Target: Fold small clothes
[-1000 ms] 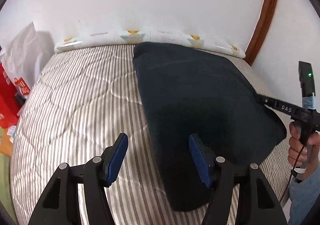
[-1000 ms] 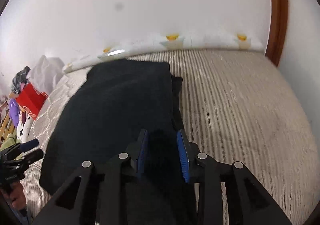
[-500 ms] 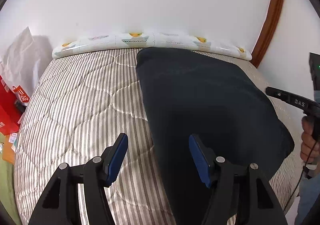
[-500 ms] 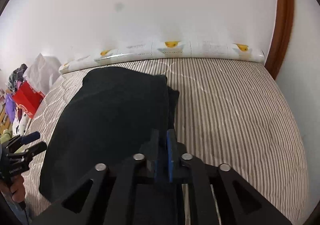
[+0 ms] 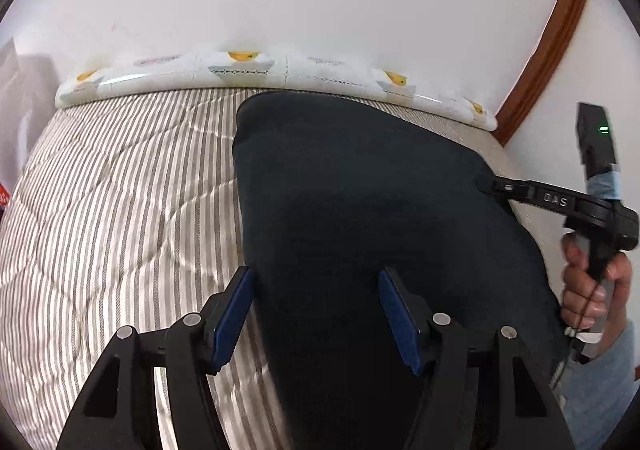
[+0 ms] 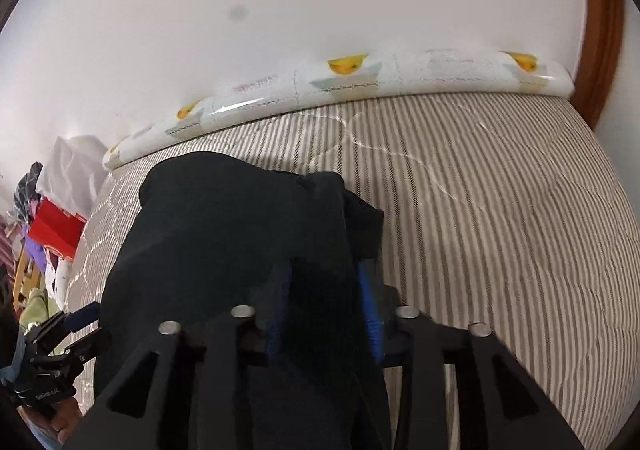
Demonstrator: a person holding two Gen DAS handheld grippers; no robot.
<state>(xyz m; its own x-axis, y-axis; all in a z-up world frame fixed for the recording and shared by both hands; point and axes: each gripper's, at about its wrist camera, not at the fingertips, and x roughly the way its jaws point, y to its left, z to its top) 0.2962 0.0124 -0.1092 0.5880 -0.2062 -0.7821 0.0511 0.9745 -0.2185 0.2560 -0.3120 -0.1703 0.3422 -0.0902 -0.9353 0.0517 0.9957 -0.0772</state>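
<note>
Plainly, the dark garment [image 5: 360, 218] is soft and limp: it drapes over the striped quilted mattress [image 5: 120, 210], sags where it is lifted, and takes no shape of its own. By its look it is light, matte cloth that pads should hold without slipping, though a thick fold could bunch between them.

On the left, the left gripper [image 5: 316, 314] hangs over the garment's near left edge with its blue pads well apart; one pad is over the mattress, the other over the cloth, and nothing is pinched. I judge the best hold here is that left edge or its near corner, taken through all layers so that none trails.

Further right, the right gripper [image 6: 326, 310] grips a thick bunch of the garment's right side between its blue pads. In the left wrist view its tip meets the cloth at that edge, with the person's hand [image 5: 592, 282] on the handle. The far end lies near the patterned bolster [image 6: 360, 78] by the wall.
</note>
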